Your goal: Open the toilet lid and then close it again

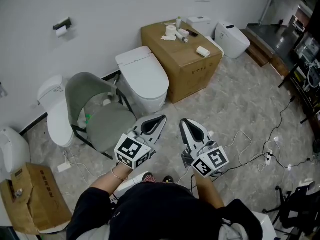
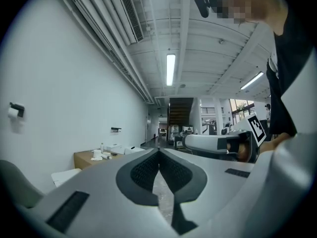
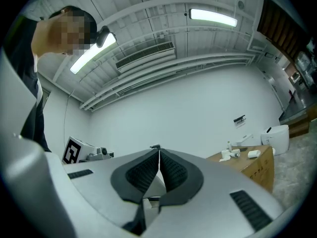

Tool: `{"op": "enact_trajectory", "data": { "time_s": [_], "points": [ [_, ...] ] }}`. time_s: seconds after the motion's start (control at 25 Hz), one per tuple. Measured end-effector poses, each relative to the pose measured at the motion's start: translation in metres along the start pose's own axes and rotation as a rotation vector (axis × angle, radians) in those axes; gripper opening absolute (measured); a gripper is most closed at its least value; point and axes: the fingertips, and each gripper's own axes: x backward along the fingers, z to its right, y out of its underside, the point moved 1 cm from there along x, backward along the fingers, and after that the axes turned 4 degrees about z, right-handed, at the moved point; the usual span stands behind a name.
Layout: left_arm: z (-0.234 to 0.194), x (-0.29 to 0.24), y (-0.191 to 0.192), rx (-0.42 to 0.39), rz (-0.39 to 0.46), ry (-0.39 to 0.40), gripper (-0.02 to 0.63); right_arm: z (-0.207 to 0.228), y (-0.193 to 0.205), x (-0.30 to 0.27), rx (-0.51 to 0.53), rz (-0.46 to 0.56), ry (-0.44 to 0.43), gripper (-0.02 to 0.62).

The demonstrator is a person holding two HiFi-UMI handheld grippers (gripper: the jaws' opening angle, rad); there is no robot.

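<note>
Hovering side by side above the floor [image 1: 240,104], the left gripper [image 1: 161,119] and the right gripper [image 1: 183,121] are pointing toward the toilet [image 1: 151,98], each with its jaws pressed together and nothing between them. The toilet is standing against the wall [image 1: 100,9] ahead, apart from both grippers, its lid [image 1: 142,74] lying shut, between a grey chair [image 1: 100,111] and a cardboard box [image 1: 187,59] carrying paper rolls [image 1: 171,30].

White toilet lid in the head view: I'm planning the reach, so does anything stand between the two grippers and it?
Nothing visible does. The left gripper and right gripper hang just short of the closed white toilet lid, with only marbled grey floor between. The grey shell chair stands close on the lid's left, off the straight path.
</note>
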Motion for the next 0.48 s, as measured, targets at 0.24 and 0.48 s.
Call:
{"op": "enact_trajectory", "data": {
  "time_s": [0.24,0.48],
  "points": [
    [0.009,-0.011,0.002,0.001,-0.001,-0.012,0.003,0.014,-0.004,0.017,-0.012,0.007,-0.001,0.021],
    [0.021,-0.021,0.007,0.060,0.002,-0.036,0.003,0.029,-0.006,0.034,-0.009,-0.002,-0.009,0.021]
  ]
}}
